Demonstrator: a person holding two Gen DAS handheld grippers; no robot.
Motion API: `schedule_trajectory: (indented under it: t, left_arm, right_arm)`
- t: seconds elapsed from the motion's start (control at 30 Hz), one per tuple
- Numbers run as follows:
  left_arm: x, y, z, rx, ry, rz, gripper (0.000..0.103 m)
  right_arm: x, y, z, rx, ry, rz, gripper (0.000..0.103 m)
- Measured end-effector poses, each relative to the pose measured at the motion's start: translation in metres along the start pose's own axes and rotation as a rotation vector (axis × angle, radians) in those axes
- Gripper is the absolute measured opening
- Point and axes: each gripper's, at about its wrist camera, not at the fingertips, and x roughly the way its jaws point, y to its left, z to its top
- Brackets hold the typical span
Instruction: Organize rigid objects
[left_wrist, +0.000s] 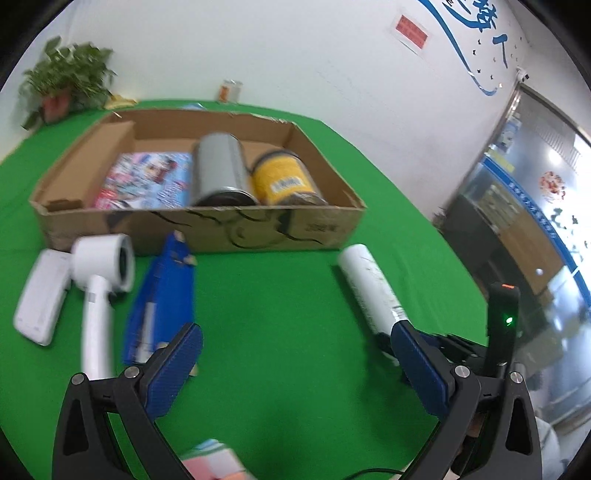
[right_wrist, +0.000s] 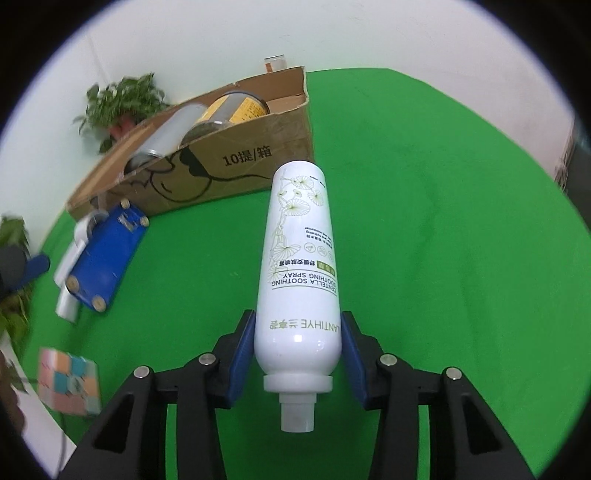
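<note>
My right gripper (right_wrist: 297, 354) is shut on a white spray bottle (right_wrist: 299, 266), nozzle end toward the camera, base pointing at the cardboard box (right_wrist: 236, 162). The bottle (left_wrist: 369, 288) also shows in the left wrist view, right of centre. My left gripper (left_wrist: 295, 354) is open and empty above the green cloth. The box (left_wrist: 207, 229) holds a grey can (left_wrist: 219, 170), a yellow jar (left_wrist: 282, 177) and a colourful book (left_wrist: 147, 181). In front of it lie a white hair dryer (left_wrist: 99, 280), a white flat device (left_wrist: 42, 299) and a blue box (left_wrist: 162, 299).
A pastel puzzle cube (right_wrist: 70, 384) lies near the left, also at the bottom edge of the left wrist view (left_wrist: 214, 458). Potted plant (left_wrist: 66, 85) and a small jar (left_wrist: 231, 90) stand at the table's far edge by the wall.
</note>
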Motion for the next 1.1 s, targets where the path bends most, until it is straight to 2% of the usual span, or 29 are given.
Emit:
schedule_trajectory:
  t: [0.13,0.23,0.27,0.3,0.33,0.37,0.4,0.43,0.5,0.63,0.8,0.9,0.97,1.03,1.1]
  left_arm:
    - [0.026,-0.013,0.004,-0.016,0.114,-0.11,0.102]
    - [0.045,-0.026,0.004,0.003,0.17,-0.136,0.102]
    - [0.05,-0.028,0.004,0.003,0.185,-0.144,0.102]
    - [0.055,-0.03,0.004,-0.003,0.203,-0.156,0.102]
    - [0.061,-0.029,0.004,-0.017,0.225,-0.17,0.102]
    - [0.066,-0.029,0.004,-0.026,0.245,-0.181,0.102]
    - [0.071,-0.029,0.003,-0.034,0.266,-0.192,0.102]
    - [0.075,-0.028,0.002,-0.044,0.286,-0.201,0.102]
    - [0.082,-0.026,0.001,-0.066,0.31,-0.208,0.102]
    - [0.094,-0.021,0.003,-0.11,0.331,-0.226,0.1]
    - [0.115,-0.015,0.004,-0.142,0.385,-0.212,0.078]
    - [0.125,-0.011,-0.001,-0.153,0.415,-0.164,0.076]
    - [0.124,-0.009,-0.002,-0.159,0.416,-0.16,0.07]
    - [0.123,-0.006,-0.002,-0.161,0.417,-0.141,0.06]
    - [0.123,-0.001,-0.002,-0.184,0.42,-0.141,0.053]
  right_arm:
    - [-0.008,-0.009,-0.007,-0.079,-0.008,-0.083,0.044]
    - [-0.013,-0.002,-0.018,-0.215,-0.025,-0.179,0.045]
    - [-0.016,0.001,-0.022,-0.242,-0.03,-0.173,0.047]
    - [-0.02,0.006,-0.024,-0.259,-0.042,-0.148,0.051]
    - [-0.026,0.011,-0.027,-0.274,-0.06,-0.099,0.063]
    - [-0.033,0.015,-0.029,-0.282,-0.081,-0.03,0.068]
    - [-0.039,0.018,-0.03,-0.278,-0.104,0.015,0.075]
    - [-0.045,0.02,-0.031,-0.262,-0.13,0.039,0.077]
    - [-0.048,0.018,-0.029,-0.215,-0.142,0.075,0.077]
    - [-0.033,0.007,-0.024,-0.076,-0.051,0.181,0.077]
    - [-0.02,0.021,-0.023,-0.057,0.011,0.249,0.077]
    - [-0.016,0.035,-0.022,-0.058,0.034,0.316,0.076]
    - [-0.012,0.044,-0.021,-0.073,0.048,0.323,0.073]
    - [-0.007,0.05,-0.021,-0.073,0.074,0.327,0.06]
    - [-0.001,0.052,-0.02,-0.058,0.102,0.341,0.054]
